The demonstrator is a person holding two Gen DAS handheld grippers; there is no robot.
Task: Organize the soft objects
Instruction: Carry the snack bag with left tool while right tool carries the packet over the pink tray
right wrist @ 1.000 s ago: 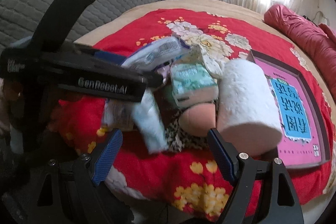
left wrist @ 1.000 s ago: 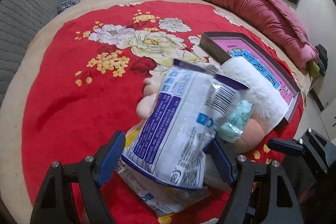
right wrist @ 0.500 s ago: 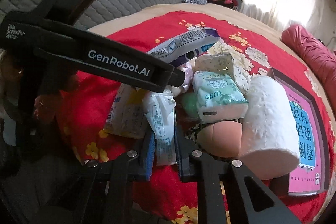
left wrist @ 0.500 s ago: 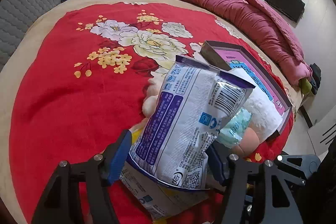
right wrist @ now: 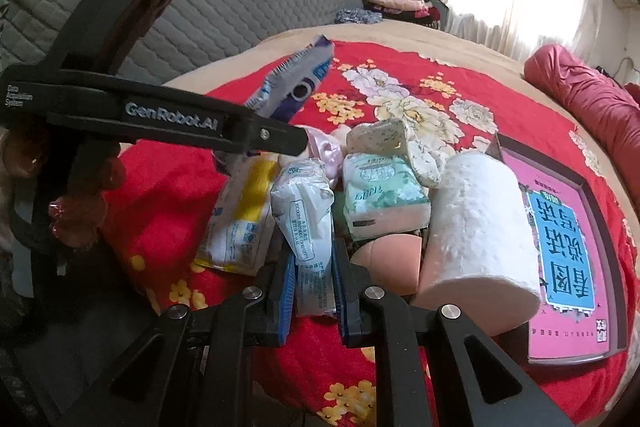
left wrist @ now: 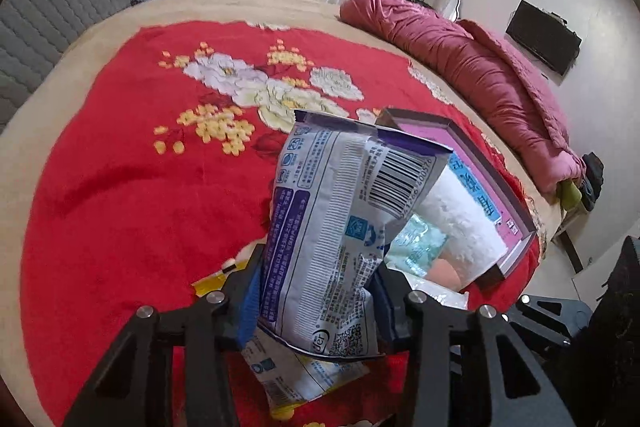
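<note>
Red floral blanket [left wrist: 120, 187] covers the bed; pink-lined box lid [right wrist: 576, 259] lies open on it, by the pile's right side in the right wrist view. That looks like your drop spot, though it's a guess.

Paper roll [right wrist: 476, 235] lies on its side, touching the lid's near edge. A green tissue pack [right wrist: 380, 195] sits just beside it, with a peach foam ball [right wrist: 394, 259] tucked beneath.

Your left gripper [left wrist: 316, 291] has just been closing, and its blue pads now pinch the lower part of the purple-and-white wipes bag [left wrist: 344, 227]. The bag stands tilted above the pile, crumpled at the pinch. Grip is low, so the top will flop; carry it slowly and keep it clear of the roll.

Your right gripper [right wrist: 312, 287] is nearly shut on the small white tissue packet [right wrist: 308, 223], pads squeezing its lower end. It has just closed too. Lift that one straight up so the yellow-striped pack [right wrist: 240, 223] touching it doesn't drag along.
</note>
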